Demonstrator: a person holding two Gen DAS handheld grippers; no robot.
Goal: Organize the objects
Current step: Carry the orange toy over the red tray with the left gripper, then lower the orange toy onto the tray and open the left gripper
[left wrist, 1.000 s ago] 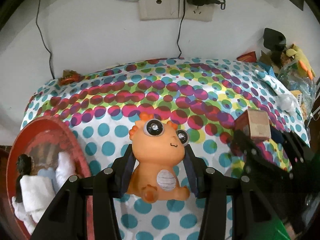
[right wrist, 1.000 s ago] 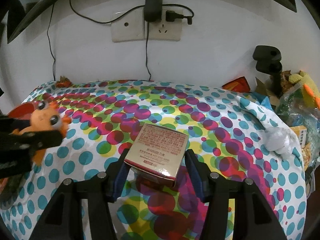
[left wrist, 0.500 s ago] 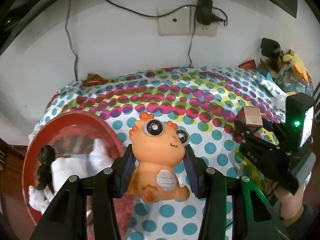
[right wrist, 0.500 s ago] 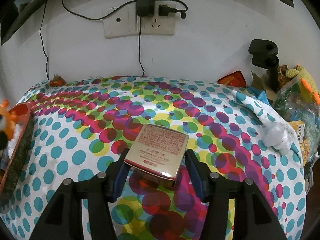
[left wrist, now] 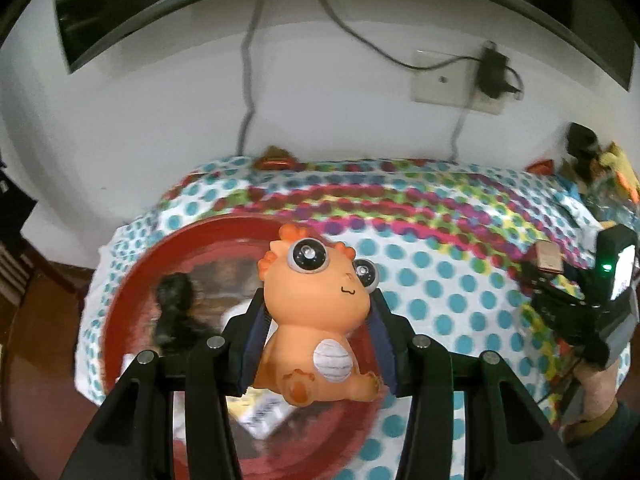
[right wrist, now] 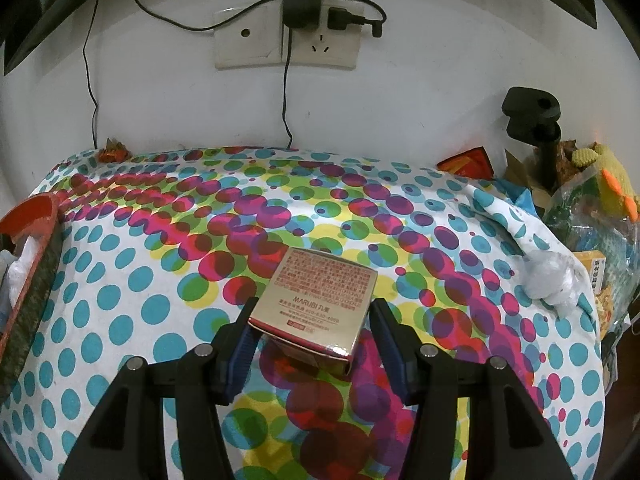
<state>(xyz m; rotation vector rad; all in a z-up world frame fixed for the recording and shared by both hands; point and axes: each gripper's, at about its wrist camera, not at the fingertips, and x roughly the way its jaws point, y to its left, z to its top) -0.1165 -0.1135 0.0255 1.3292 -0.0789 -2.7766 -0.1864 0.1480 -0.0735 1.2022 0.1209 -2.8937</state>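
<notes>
The left gripper [left wrist: 318,342] squeezed the orange dragon toy [left wrist: 318,316] by its sides; it looked soft, light and squashy.

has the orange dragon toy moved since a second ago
Yes. Clamped in the left gripper, the orange dragon toy has travelled left from the spotted cloth to over the red tray.

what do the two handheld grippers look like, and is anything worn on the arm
Both the left gripper and right gripper have matte black angular frames with silver round bolts and dark blue finger pads. From the left wrist view, the right unit carries a small lit screen with a green light. A dark sleeve shows at the wrist.
</notes>
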